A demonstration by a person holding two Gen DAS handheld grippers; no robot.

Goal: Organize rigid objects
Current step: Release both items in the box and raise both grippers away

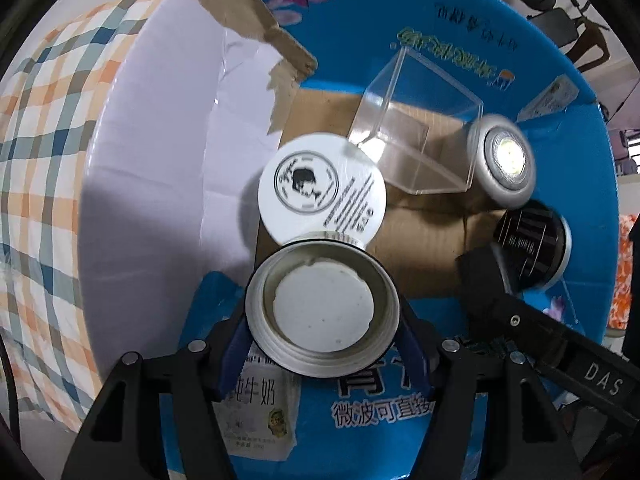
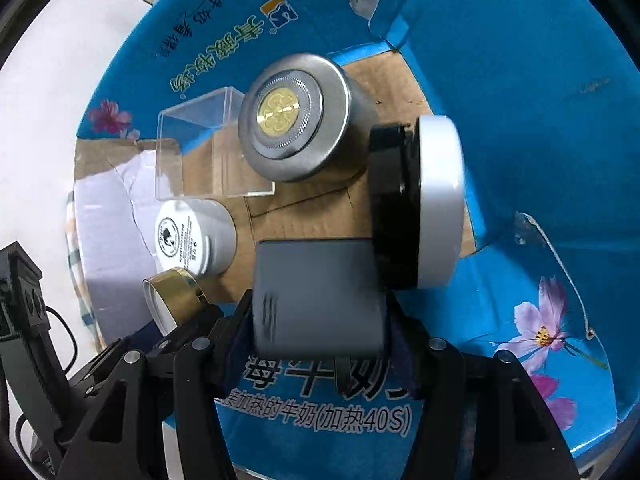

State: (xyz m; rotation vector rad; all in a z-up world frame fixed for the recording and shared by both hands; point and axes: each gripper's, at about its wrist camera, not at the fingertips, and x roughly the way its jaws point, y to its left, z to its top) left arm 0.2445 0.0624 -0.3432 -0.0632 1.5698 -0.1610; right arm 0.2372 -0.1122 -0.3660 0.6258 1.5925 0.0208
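Rigid objects going into the blue box [image 1: 460, 20]
Left gripper [image 1: 322, 320] clamps a lid [image 1: 322, 304]; right gripper [image 2: 320, 320] clamps a grey case [image 2: 320, 292]; next, lower and release.

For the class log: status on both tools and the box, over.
Left tool shut on open jar. Right tool shut on grey case. Both over blue box; jars crowd its floor.

Open-mouthed white lid [image 1: 323, 314] and grey box [image 2: 320, 298] held over blue carton [image 2: 520, 120].
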